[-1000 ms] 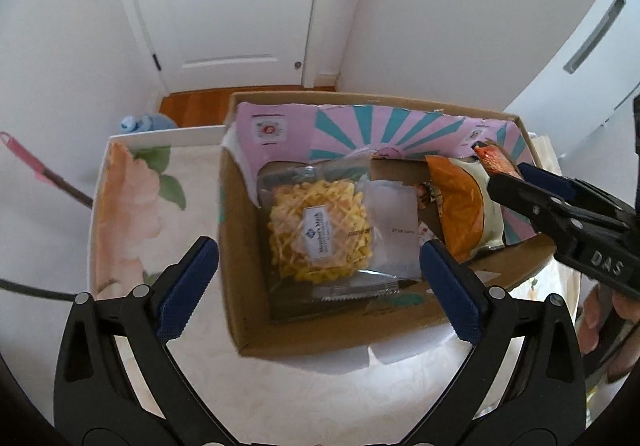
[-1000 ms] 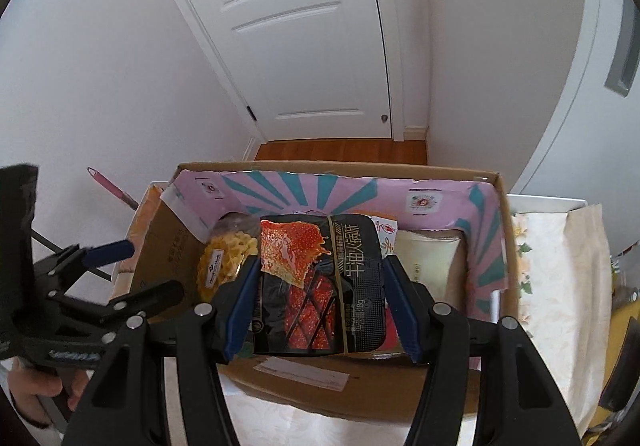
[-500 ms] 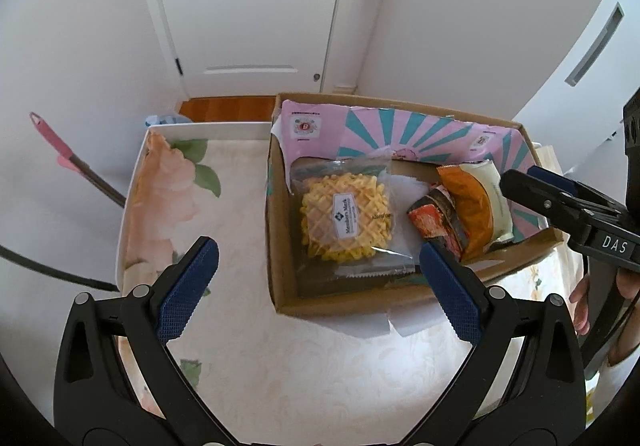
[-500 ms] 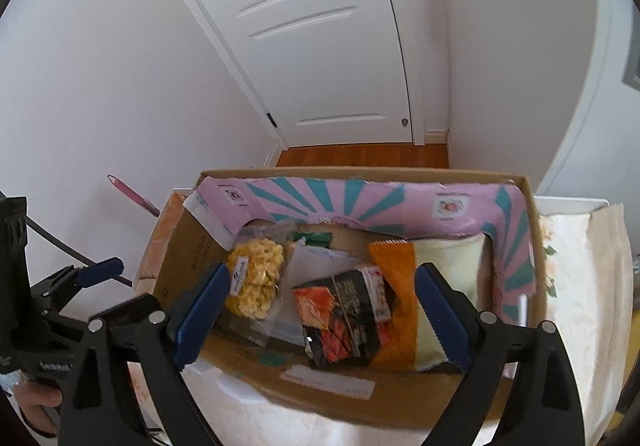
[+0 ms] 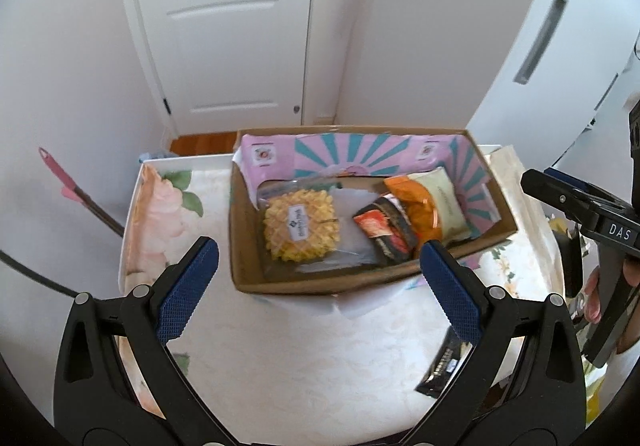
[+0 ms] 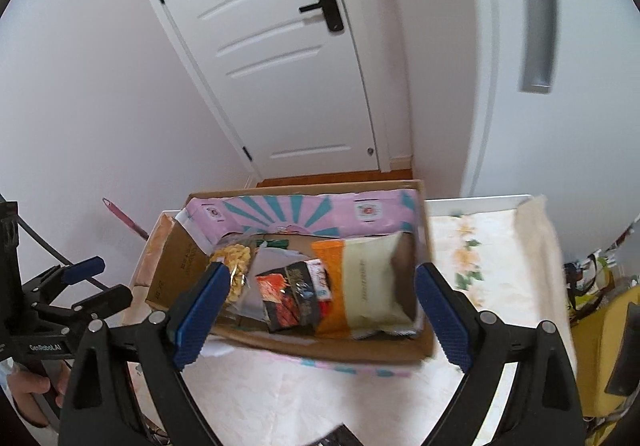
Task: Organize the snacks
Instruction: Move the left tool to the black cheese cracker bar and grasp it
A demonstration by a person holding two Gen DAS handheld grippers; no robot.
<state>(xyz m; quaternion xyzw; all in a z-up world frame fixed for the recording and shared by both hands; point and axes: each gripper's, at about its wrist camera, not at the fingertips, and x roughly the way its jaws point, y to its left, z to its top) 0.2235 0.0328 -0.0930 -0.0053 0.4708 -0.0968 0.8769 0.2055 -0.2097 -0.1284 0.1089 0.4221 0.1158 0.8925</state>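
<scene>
A cardboard box (image 5: 320,284) lined with pink and teal paper stands on the floral tablecloth (image 5: 280,346). Inside lie a yellow waffle snack in a clear bag (image 5: 300,226), a black-and-red packet (image 5: 384,234) and an orange-and-cream packet (image 5: 432,206). My left gripper (image 5: 319,248) hangs open above the box's near side with nothing between its fingers. My right gripper (image 6: 322,274) is also open and empty, above and in front of the black-and-red packet (image 6: 292,298). A dark snack bar (image 5: 440,370) lies on the cloth in front of the box, to the right.
A white door and white walls stand behind the table. A pink-handled tool (image 5: 68,190) leans at the left. A person's hand (image 5: 596,294) holds the right gripper's handle. Yellow clutter (image 6: 600,346) sits off the table's right edge.
The right gripper let go of the black-and-red packet, which now lies in the box, and its jaws opened wide. Both grippers drew back and up from the box.
</scene>
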